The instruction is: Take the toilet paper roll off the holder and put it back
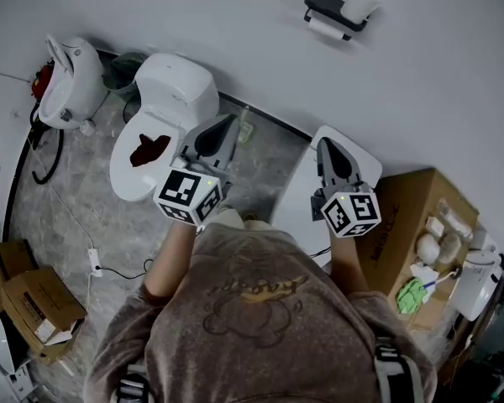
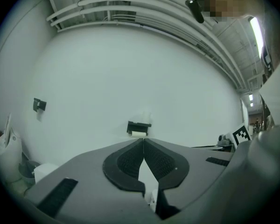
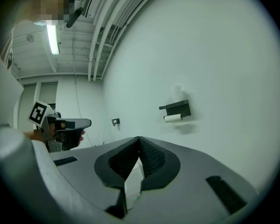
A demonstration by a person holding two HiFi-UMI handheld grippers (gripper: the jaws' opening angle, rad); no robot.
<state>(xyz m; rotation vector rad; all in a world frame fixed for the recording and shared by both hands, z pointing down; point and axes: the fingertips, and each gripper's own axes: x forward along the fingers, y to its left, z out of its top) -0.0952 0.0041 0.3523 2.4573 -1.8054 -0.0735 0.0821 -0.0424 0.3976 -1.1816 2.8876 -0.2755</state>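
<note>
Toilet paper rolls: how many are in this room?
2. The hanging roll sits under the black holder; the upright roll stands on top. Others may be hidden.

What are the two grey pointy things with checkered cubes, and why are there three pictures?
They are grabbing tools; a person holds one in each hand, the left gripper and the right gripper. The head view comes from a camera on the person's head, looking down. The two gripper views come from small cameras riding on the tools. Both tools are shut and hold nothing. On the white wall hangs a black holder with a toilet paper roll. A toilet stands on the floor.
</note>
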